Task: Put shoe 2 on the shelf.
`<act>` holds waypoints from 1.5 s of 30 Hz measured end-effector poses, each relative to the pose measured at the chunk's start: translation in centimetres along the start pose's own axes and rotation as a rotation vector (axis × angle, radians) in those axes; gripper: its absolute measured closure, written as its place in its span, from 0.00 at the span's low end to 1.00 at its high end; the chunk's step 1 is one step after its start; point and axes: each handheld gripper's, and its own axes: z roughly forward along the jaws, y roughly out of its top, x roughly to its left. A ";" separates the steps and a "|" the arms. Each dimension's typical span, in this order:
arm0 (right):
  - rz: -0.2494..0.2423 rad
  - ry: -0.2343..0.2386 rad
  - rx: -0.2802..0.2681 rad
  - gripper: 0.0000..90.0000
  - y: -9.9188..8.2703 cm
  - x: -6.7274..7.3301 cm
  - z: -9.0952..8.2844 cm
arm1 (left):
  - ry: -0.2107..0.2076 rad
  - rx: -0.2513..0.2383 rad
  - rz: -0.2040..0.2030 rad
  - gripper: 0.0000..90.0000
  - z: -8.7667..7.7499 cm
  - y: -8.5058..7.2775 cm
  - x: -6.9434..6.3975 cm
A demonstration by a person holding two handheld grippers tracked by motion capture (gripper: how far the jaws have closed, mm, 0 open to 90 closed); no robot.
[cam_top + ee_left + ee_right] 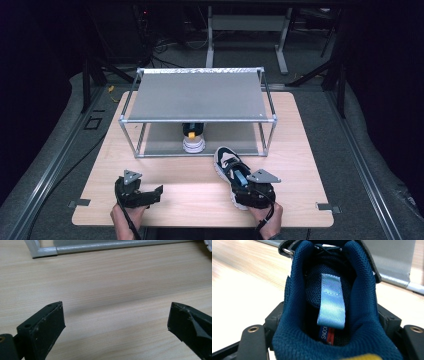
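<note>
Right gripper [252, 192] clamps the heel of a dark blue shoe [231, 167] lying on the desk [300, 150], toe toward the metal rack [197, 95]. Left gripper [150, 192] rests on the desk, jaws wide, nothing between. Second shoe [193, 142] stands on the rack's lower shelf.

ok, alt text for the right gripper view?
Close-up into the opening of a dark blue mesh shoe held at its heel between the right gripper's black jaws, a light blue pull loop on its tongue. Wooden table and a metal shelf frame behind.
</note>
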 end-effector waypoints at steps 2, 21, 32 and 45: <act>-0.004 -0.002 -0.007 0.31 0.2 0.0 -0.3 | 0.001 -0.004 -0.003 0.01 0.0 0.0 0.1; -0.029 -0.023 -0.046 0.30 3.0 -0.6 -1.6 | 0.003 -0.019 0.013 0.01 -0.3 0.4 -0.1; -0.027 -0.038 -0.041 0.30 4.9 -1.3 -0.9 | 0.002 -0.024 0.008 0.01 -0.5 0.5 0.1; -0.011 -0.050 -0.029 0.30 6.4 -1.6 0.8 | 0.008 -0.026 0.003 0.01 -0.7 0.1 0.7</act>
